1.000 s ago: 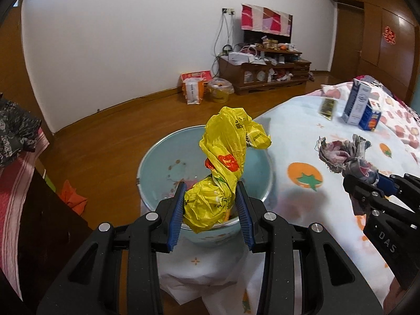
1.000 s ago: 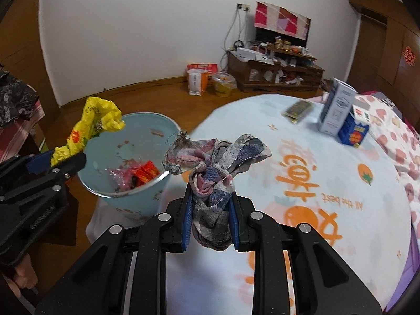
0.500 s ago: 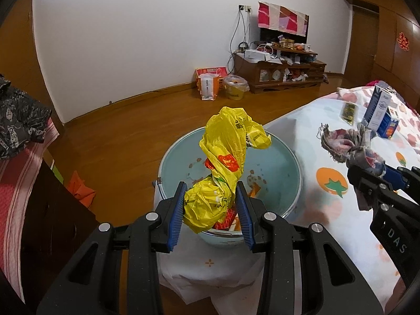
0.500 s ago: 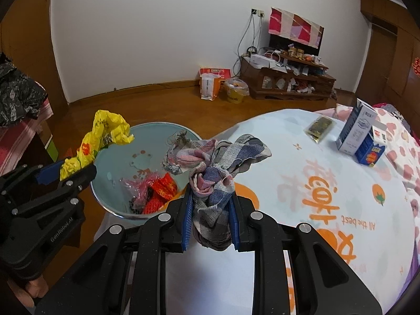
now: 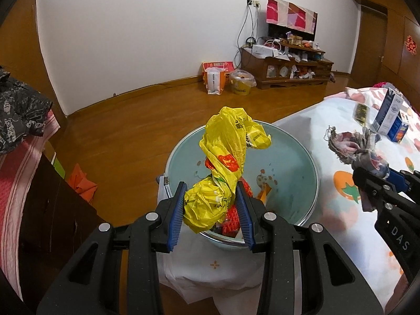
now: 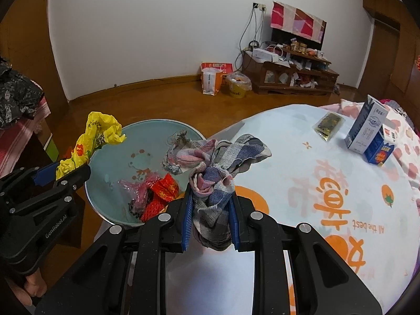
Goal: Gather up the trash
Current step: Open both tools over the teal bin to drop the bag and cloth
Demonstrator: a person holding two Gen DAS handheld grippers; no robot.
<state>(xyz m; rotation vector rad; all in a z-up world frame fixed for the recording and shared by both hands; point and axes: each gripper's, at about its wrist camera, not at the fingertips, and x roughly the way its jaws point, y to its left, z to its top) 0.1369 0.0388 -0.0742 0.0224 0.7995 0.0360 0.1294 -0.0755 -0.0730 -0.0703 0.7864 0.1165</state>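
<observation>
My left gripper is shut on a crumpled yellow plastic bag and holds it over the near rim of a pale blue basin. The basin holds red and pink wrappers. My right gripper is shut on a checked cloth rag above the table edge, just right of the basin. The rag also shows in the left wrist view, and the yellow bag shows in the right wrist view.
A round table with a white printed cloth carries a milk carton, a small blue box and a dark packet. A dark cabinet stands at the left. Bags and a TV cabinet line the far wall.
Both grippers have moved left toward the basin with their loads. The basin now sits more centrally under the yellow bag, and its wrappers show more fully.
</observation>
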